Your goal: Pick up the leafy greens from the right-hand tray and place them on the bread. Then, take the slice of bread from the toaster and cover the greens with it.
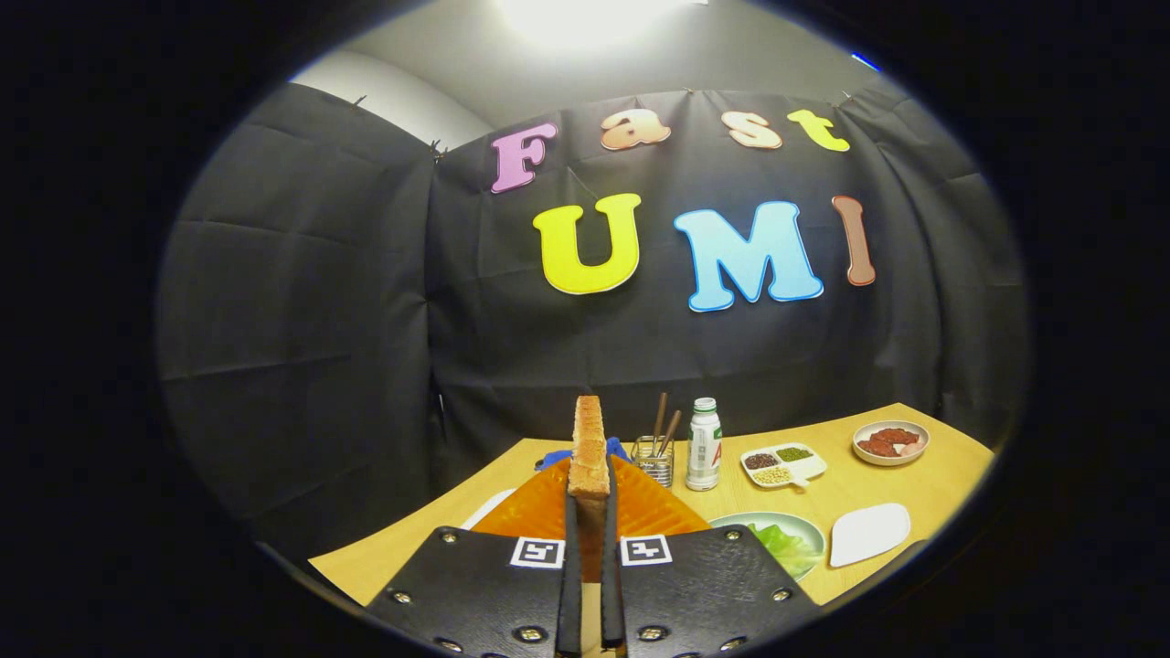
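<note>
The gripper (590, 512) is closed on a slice of bread (590, 448), held upright on edge between both fingers, above the table (923, 493). The step in hand looks like the second one: carrying the slice over to cover the greens (784, 541). Green leaves lie on a round plate (809, 530) just right of the fingers; whether bread sits beneath them I cannot tell. Next, the slice needs tipping flat and lowering onto them.

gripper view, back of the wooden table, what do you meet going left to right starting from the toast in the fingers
Toasted bread slice held upright with the gripper shut on it → metal wire holder with brown chopsticks → white bottle with green cap → white divided dish of beans → round bowl of red food.
</note>
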Demonstrator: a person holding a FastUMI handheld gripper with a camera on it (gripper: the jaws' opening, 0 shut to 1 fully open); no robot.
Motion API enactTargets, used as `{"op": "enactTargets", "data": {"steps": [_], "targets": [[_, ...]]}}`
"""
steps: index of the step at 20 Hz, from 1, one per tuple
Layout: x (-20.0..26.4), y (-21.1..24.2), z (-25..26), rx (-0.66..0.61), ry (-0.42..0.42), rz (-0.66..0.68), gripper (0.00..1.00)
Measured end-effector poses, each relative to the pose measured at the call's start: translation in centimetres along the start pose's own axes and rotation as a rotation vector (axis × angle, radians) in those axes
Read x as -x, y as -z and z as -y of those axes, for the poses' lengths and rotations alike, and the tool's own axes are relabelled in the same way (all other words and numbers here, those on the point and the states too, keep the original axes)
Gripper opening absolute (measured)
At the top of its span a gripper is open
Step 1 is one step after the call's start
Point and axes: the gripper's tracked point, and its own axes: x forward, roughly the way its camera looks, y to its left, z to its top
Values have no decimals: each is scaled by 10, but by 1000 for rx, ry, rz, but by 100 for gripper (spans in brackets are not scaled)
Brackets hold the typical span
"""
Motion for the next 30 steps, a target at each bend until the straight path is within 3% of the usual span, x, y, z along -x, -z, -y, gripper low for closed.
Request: {"op": "enactTargets", "data": {"steps": [8, 15, 23, 30], "targets": [[5, 18, 61, 63, 80, 1, 8], [-2, 42, 95, 56, 73, -43, 8], [-5, 53, 130, 79, 132, -35, 8], [-18, 82, 139, 66, 114, -78, 8]]}}
